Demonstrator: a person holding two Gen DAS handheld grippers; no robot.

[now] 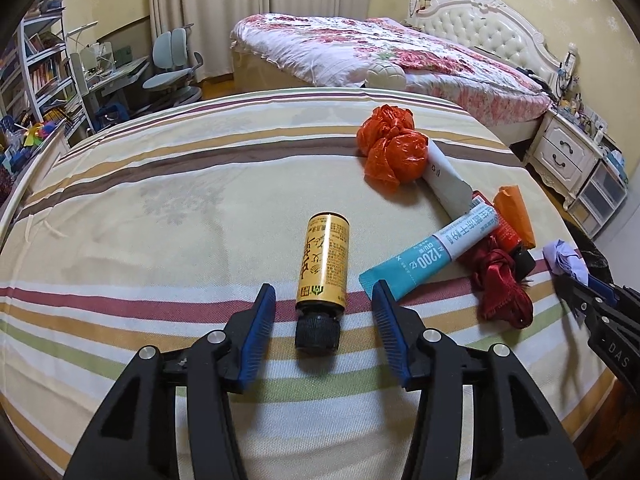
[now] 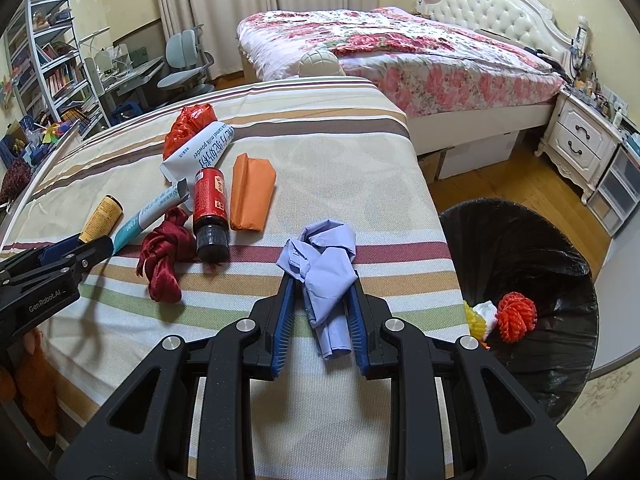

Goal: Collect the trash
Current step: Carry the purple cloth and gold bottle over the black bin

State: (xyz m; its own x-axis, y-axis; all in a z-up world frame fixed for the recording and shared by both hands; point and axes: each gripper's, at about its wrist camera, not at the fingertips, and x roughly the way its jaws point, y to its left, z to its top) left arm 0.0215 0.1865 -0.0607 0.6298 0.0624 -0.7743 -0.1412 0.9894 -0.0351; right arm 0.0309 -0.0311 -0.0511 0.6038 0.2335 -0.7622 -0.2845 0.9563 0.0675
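Right hand-held gripper (image 2: 320, 316) clamps the crumpled lilac paper (image 2: 322, 264) beside the black-lined bin (image 2: 560, 264), ready to drop; left hand-held gripper (image 1: 324, 312) spreads around the gold bottle (image 1: 324, 264) lying on the striped bed (image 1: 160, 200).

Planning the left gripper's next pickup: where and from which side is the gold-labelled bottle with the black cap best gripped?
Grip the gold-labelled bottle across its cylindrical body, probably approaching from the cap end. It lies flat, cap toward the open left gripper, body aligned with the gap.

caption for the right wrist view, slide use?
Right gripper clamps crumpled lilac paper above the striped bedspread, beside a black-lined trash bin.
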